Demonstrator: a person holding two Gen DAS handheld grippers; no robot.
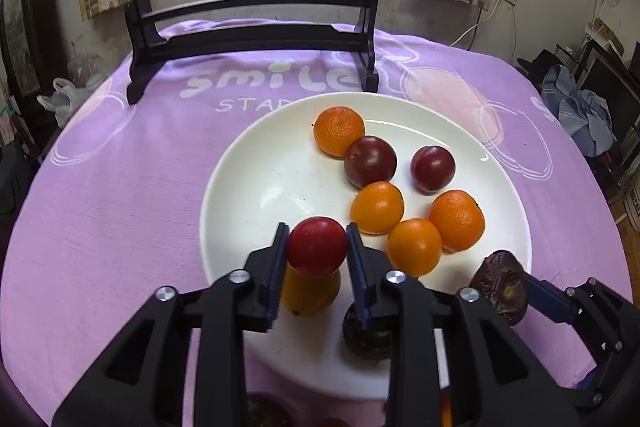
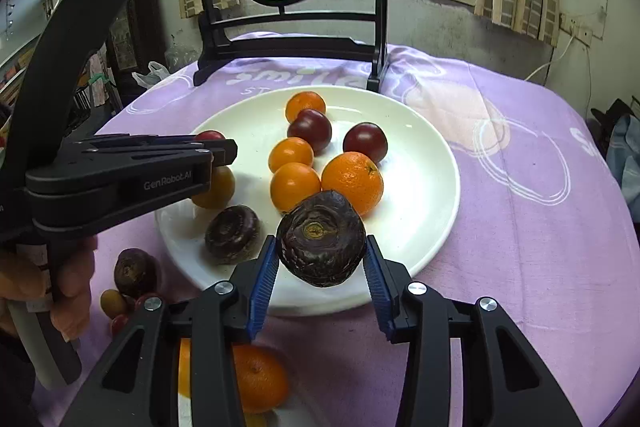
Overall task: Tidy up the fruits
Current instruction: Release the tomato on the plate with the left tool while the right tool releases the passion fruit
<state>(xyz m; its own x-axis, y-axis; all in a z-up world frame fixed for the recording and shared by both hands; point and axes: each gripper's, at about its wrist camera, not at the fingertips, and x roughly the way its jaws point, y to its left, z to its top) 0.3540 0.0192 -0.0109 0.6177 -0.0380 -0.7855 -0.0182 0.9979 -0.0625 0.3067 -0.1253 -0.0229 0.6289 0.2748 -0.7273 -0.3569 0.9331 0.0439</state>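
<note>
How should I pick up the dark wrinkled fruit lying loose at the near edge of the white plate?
Take the dark fruit across its rounded sides, coming down from above. It lies flat with its ringed end facing up, so the sides give two opposite faces. Approach from the plate's near rim; a yellow fruit crowds the far side.

The left gripper (image 2: 230, 151) hides most of a red tomato (image 2: 209, 135); the near orange (image 2: 258, 379) is blurred

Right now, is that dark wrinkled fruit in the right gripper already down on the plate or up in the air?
In the air: the dark wrinkled fruit sits between the right gripper fingers, above the white plate near its front rim.
</note>
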